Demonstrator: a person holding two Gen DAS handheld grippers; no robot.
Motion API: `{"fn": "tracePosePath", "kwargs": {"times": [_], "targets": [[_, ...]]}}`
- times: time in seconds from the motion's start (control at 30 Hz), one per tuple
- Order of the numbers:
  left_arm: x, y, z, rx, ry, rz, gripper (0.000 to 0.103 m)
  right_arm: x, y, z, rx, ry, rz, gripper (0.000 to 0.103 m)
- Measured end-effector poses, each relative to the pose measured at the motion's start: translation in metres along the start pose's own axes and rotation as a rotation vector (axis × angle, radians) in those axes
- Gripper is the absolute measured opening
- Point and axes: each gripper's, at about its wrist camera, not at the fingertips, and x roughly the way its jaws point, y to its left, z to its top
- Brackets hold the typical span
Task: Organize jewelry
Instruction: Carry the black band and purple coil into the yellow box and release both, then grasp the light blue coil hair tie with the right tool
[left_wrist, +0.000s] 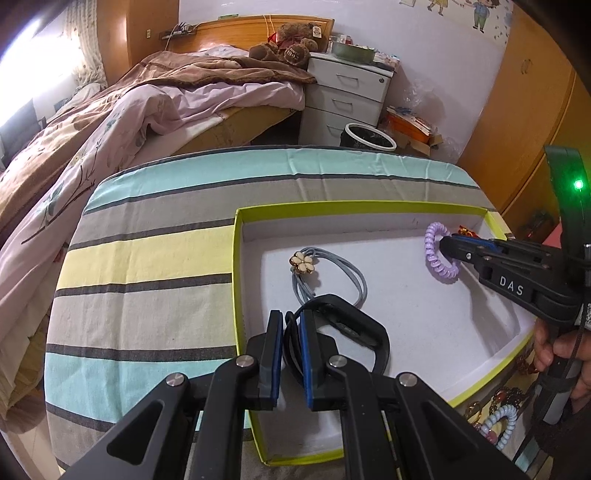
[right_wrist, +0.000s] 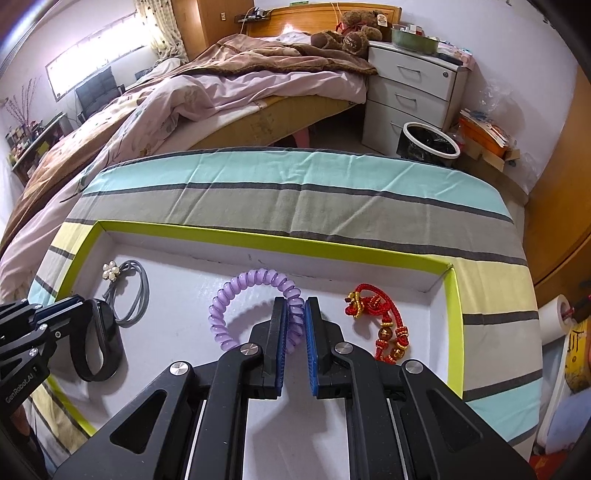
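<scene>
A bed (right_wrist: 207, 92) with a rumpled pink and brown cover fills the back of the room, with a white chest of 3 drawers (right_wrist: 410, 92) at its right and a black-lined waste bin (right_wrist: 430, 144) in front of that. Nearer, a bench (right_wrist: 332, 199) under a striped cloth of turquoise, grey and yellow carries a shallow white box with a lime-green rim (right_wrist: 266, 238).

Inside the box lie 4 pieces. The left gripper (left_wrist: 291, 354) has its jaws closed narrowly on a black band (left_wrist: 369, 328) at the box's left end; the band stands on edge on the box floor. The right gripper (right_wrist: 295, 343) has its jaws closed narrowly on a purple coil hair tie (right_wrist: 236, 291) near the middle of the box, clamping 1 side of the ring while the rest rests on the floor. A grey hair elastic with a white flower charm (right_wrist: 133, 291) lies just behind the black band, close to the left wall. A red braided cord bracelet with gold beads (right_wrist: 380, 317) lies just to the right of the right gripper, near the box's right wall.
</scene>
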Motion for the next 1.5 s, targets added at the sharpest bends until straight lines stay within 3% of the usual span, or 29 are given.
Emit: {"fn": "tracePosePath", "kwargs": {"times": [0.33, 0.6, 0.67, 0.9, 1.07, 1.5], "targets": [[0.001, 0.003, 0.002, -0.018, -0.005, -0.012, 0.01, 0.001, 0.001, 0.001, -0.004, 0.001, 0.006, 0.012], [-0.008, 0.001, -0.003, -0.017, -0.022, -0.034, 0.022, -0.001, -0.001, -0.001, 0.013, -0.004, 0.018, 0.024], [-0.014, 0.001, -0.005, -0.03, -0.039, -0.048, 0.026, -0.007, -0.002, -0.004, 0.013, -0.016, 0.025, 0.038], [-0.048, -0.009, -0.022, -0.029, -0.109, -0.1, 0.036, -0.039, -0.003, -0.015, 0.029, -0.084, 0.053, 0.038], [-0.071, -0.014, -0.04, -0.069, -0.152, -0.143, 0.036, -0.074, -0.007, -0.038, 0.047, -0.143, 0.079, 0.038], [-0.1, -0.035, -0.102, -0.077, -0.15, -0.21, 0.036, -0.126, 0.005, -0.12, 0.06, -0.202, 0.148, 0.038]]}}
